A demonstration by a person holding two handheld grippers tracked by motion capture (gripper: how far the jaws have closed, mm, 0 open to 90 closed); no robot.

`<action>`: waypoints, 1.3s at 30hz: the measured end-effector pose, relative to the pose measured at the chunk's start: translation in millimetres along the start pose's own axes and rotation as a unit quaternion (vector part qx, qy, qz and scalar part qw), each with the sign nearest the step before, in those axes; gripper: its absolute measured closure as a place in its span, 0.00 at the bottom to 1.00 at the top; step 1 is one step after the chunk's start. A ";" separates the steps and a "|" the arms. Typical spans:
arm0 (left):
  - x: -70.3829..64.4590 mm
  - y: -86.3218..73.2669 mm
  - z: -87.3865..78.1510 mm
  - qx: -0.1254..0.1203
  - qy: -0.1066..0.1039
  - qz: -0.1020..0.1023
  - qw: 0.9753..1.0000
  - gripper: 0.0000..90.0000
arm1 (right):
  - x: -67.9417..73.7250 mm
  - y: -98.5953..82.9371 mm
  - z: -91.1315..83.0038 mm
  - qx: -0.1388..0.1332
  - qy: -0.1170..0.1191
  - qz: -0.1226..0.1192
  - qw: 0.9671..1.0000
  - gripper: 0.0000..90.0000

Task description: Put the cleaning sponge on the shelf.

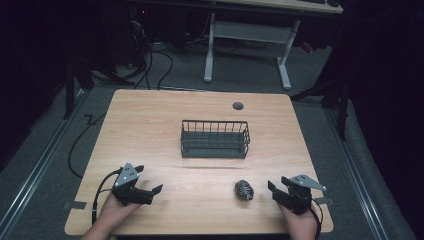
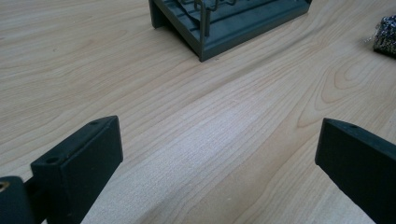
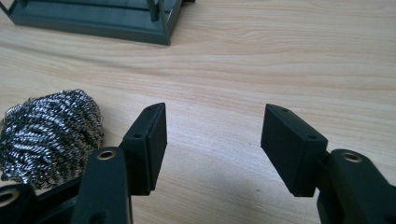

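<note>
a: ok so going left to right from the high view. left gripper [image 1: 148, 181] sits at about 7 o'clock on the wooden table [image 1: 150, 125], held in the person's left hand [image 1: 111, 212], jaws spread wide with bare wood between them.

b: and the middle?

a: dark wire basket [image 1: 215, 139] dead centre, a bit toward 12 o'clock. nothing visible in it from above.

b: where's the scrubby thing?

a: steel wool ball [image 1: 244, 190] at roughly 5 o'clock, lying on the wood, well apart from the basket. the right gripper [image 1: 279, 189] is just beside it at its 3 o'clock, jaws apart too, holding nothing. in the right gripper view the ball sits outside the near jaw, not between them.
</note>
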State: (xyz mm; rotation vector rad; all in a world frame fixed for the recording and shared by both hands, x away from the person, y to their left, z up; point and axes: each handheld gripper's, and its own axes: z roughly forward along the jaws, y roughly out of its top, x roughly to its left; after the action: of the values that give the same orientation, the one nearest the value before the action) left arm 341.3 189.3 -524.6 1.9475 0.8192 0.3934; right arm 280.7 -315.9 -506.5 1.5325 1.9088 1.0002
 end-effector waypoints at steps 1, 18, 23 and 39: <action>0.4 0.5 0.1 -0.002 0.000 0.000 1.000 0.02 | 1.8 -0.5 0.6 0.002 0.001 -0.004 1.000 0.46; -0.4 1.4 3.3 0.003 -0.007 0.004 1.000 0.02 | 6.3 -3.3 2.5 0.010 -0.008 -0.029 0.999 0.43; -0.4 1.4 3.2 0.002 -0.008 0.003 1.000 0.02 | 4.8 -3.4 2.1 0.010 -0.004 -0.008 1.000 0.42; -2.3 0.3 4.4 0.007 -0.010 0.005 1.000 0.02 | 13.7 0.6 6.6 0.051 -0.002 -0.010 0.999 0.45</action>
State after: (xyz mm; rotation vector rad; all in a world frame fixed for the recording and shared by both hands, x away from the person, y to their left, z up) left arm 342.2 184.8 -526.3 1.9658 0.8015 0.3751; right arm 282.7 -301.0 -509.1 1.5667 1.9951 0.9024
